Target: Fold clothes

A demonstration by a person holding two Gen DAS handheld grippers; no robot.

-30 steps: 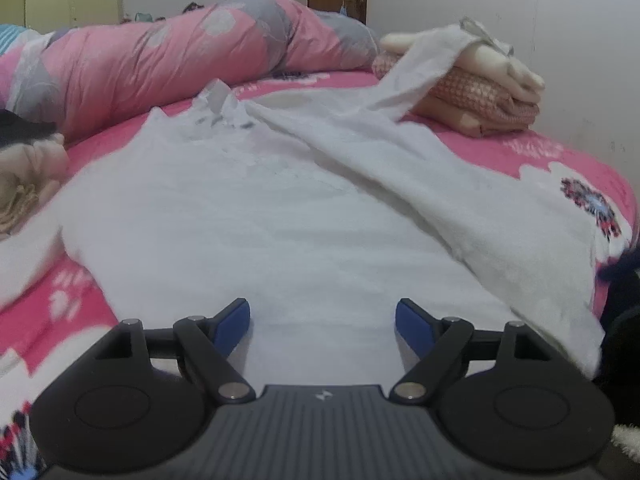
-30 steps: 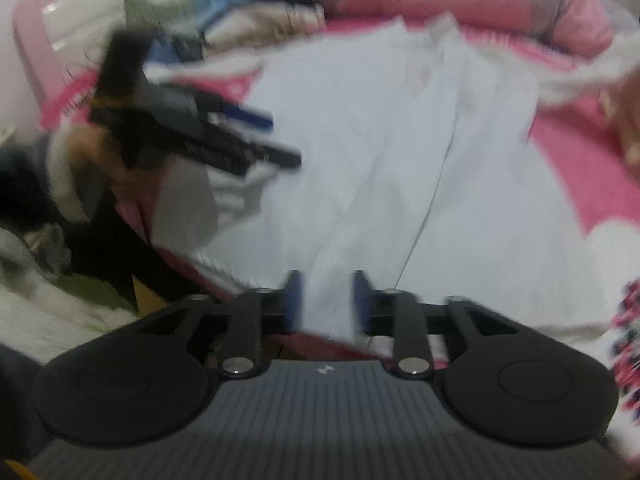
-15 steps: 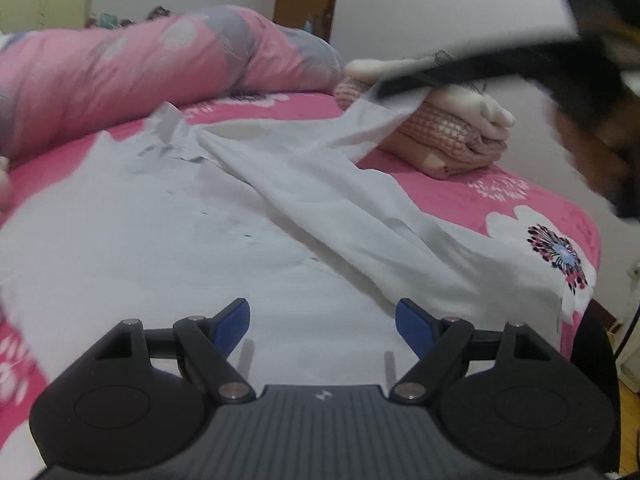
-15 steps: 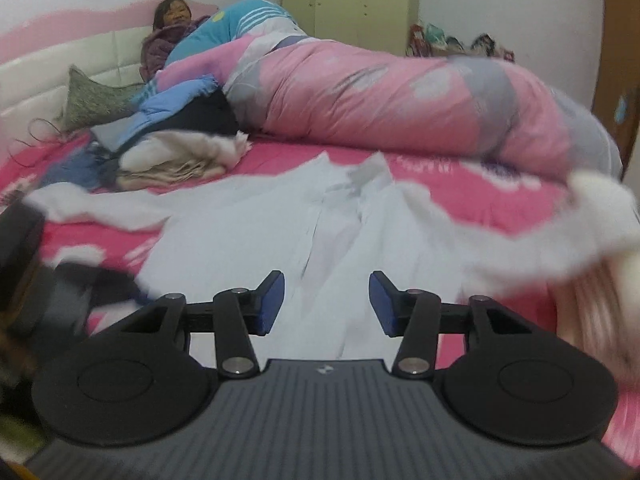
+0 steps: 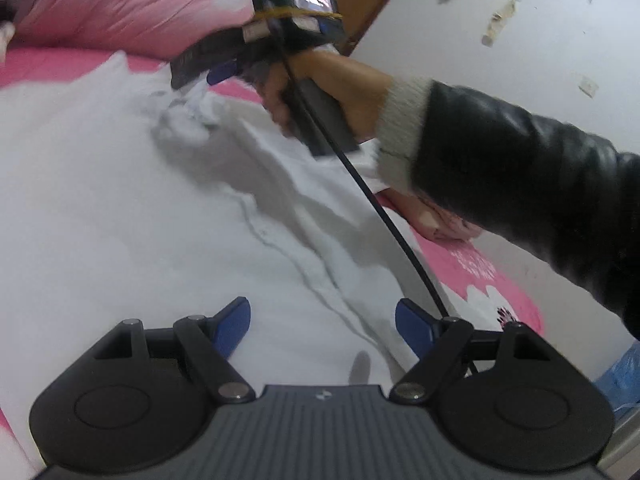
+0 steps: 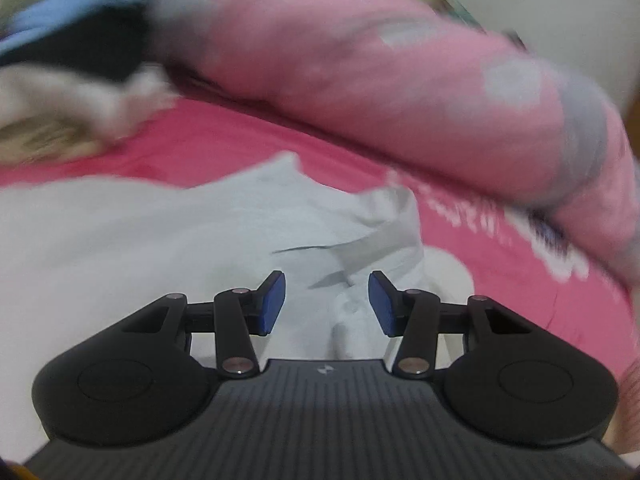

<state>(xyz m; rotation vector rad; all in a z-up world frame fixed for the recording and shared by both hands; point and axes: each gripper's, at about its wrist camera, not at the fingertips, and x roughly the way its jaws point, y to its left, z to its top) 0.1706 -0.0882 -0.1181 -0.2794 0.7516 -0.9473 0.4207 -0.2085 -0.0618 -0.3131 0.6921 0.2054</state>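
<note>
A white button-up shirt [image 5: 120, 200] lies spread front-up on the pink bed sheet [image 5: 472, 268]. My left gripper [image 5: 324, 326] hovers open over its lower front, by the button placket, with nothing between the blue pads. A hand in a black sleeve holds my right gripper [image 5: 200, 80] over the collar [image 5: 188, 120], which looks bunched. In the right wrist view the right gripper [image 6: 328, 304] stands half open. The collar [image 6: 384, 220] and top button lie in the gap, and the pads do not press on them.
A long pink quilt roll [image 6: 400, 92] lies along the far side of the bed. A heap of blue, black and beige clothes [image 6: 60, 80] sits at the far left. A folded peach item [image 5: 440, 228] lies under the sleeve. A black cable [image 5: 384, 216] hangs from the right gripper.
The right gripper swept fast from the shirt's near edge across to the collar and came into the left wrist view. The left gripper shifted and rolled, still open.
</note>
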